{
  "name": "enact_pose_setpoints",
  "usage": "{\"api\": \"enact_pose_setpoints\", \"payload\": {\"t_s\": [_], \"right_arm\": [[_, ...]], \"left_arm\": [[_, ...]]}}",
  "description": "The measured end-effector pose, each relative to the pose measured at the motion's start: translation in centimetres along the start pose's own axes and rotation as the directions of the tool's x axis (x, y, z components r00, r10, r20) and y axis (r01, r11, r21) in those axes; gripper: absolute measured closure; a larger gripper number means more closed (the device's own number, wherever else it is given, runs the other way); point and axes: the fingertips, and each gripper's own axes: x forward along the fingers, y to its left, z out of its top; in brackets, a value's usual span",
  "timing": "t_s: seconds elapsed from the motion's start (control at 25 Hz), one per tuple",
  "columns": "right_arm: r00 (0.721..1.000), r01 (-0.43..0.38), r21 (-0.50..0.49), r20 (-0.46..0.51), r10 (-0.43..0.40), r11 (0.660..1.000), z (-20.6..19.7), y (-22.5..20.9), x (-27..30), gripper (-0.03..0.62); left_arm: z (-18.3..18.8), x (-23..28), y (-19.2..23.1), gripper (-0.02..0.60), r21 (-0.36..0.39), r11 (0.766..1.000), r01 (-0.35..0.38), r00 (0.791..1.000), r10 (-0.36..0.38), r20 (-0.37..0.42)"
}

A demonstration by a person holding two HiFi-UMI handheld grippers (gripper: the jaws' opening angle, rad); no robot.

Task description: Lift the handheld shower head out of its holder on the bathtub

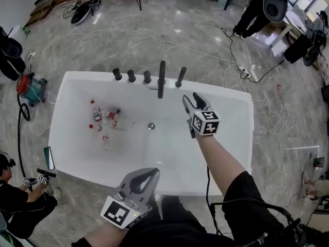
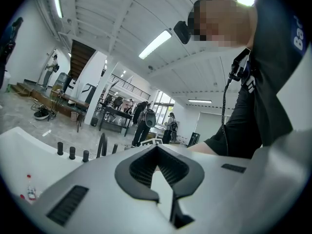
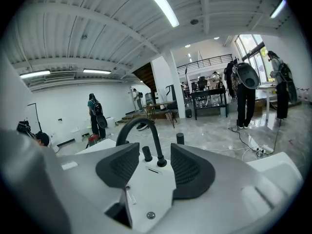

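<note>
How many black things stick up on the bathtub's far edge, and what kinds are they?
Short knobs: 3
Tall curved spout: 1
Handheld shower head: 1
Total: 5

Spout (image 1: 161, 79) on bathtub (image 1: 226, 90) far rim. Three knobs (image 1: 131, 75) left of spout, handheld shower head (image 1: 181, 76) just right. Bottles (image 1: 96, 112) in tub, left of spout; drain (image 1: 151, 126) before spout.

tub (image 1: 234, 99): white, glossy, smooth
spout (image 1: 161, 79): matt black metal
shower head (image 1: 181, 76): matt black
floor (image 1: 195, 40): grey veined stone, polished, reflective
</note>
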Motion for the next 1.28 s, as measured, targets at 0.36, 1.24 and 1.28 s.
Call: {"api": "enact_pose_setpoints", "payload": {"t_s": [0.36, 1.24, 1.28], "right_arm": [[0.997, 0.033, 0.01, -0.066, -0.032, 0.999, -2.8, -4.6, 7.3, 0.402], [0.994, 0.065, -0.063, -0.085, -0.071, 0.996, -5.4, -10.9, 20.1, 0.401], [0.994, 0.067, -0.066, -0.085, -0.072, 0.996, -5.3, -10.9, 20.4, 0.401]], "left_arm": [[-3.1, 1.6, 2.1, 0.581, -0.024, 1.0, -0.011, 1.0, 0.011, -0.019], [-11.1, 2.6, 7.0, 0.581, -0.026, 0.999, -0.045, 0.997, 0.043, -0.066], [-11.3, 2.5, 7.1, 0.581, -0.024, 0.999, -0.046, 0.997, 0.044, -0.068]]}}
